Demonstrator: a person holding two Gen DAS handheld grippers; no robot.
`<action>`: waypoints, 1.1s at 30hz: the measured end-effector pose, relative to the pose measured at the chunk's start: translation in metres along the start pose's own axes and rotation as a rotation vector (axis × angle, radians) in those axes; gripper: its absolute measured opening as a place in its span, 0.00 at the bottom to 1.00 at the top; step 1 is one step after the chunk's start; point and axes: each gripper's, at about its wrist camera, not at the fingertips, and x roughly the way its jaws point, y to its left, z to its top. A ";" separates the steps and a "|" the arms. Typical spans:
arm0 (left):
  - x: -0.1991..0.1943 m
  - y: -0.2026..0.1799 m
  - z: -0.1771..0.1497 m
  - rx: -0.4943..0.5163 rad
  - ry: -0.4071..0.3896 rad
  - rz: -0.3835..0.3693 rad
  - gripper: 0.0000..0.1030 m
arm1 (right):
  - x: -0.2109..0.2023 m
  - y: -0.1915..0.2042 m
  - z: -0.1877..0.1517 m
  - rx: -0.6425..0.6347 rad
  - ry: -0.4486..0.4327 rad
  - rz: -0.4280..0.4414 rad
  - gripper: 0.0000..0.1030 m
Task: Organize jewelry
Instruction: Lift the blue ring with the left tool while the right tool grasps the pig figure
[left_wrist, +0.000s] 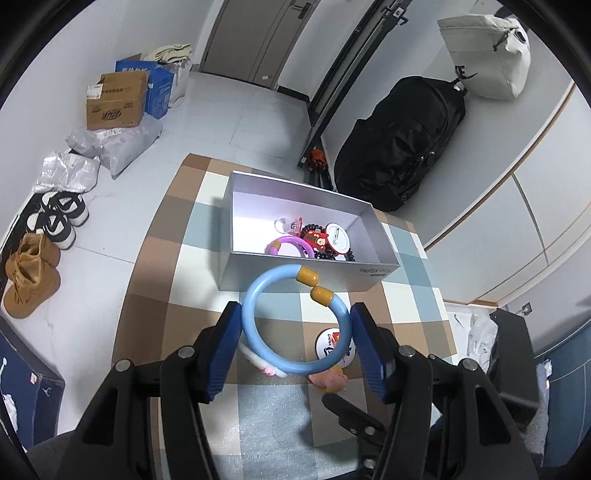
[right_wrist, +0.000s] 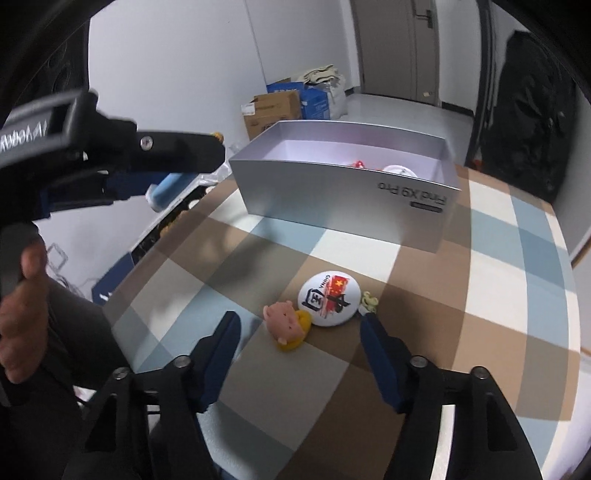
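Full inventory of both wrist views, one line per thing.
bangle: 1, light blue with yellow caps, held between left pads
box: 1, silver, open, on tablecloth, holds trinkets
purple ring: 1, in box
badge: 1, white with red flag, on tablecloth
pig figure: 1, pink and yellow, touching badge
tablecloth: 1, brown, blue, white checks
backpack: 1, black, against wall
left gripper: shut on bangle
right gripper: open, above pig figure

Light-blue bangle (left_wrist: 295, 321), mustard-capped; silver box (left_wrist: 314, 266); checked brown-blue-cream cloth (right_wrist: 443, 295); seemingly purple ring (left_wrist: 291, 246).
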 end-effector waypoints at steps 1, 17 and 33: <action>0.001 0.001 0.000 0.000 0.002 0.001 0.53 | 0.002 0.001 0.000 -0.009 0.003 -0.011 0.59; -0.001 0.002 0.000 0.001 0.004 -0.004 0.53 | 0.007 0.009 0.002 -0.045 0.011 -0.066 0.24; 0.004 -0.004 -0.001 0.009 0.015 0.013 0.53 | -0.022 -0.008 0.007 0.034 -0.054 -0.035 0.24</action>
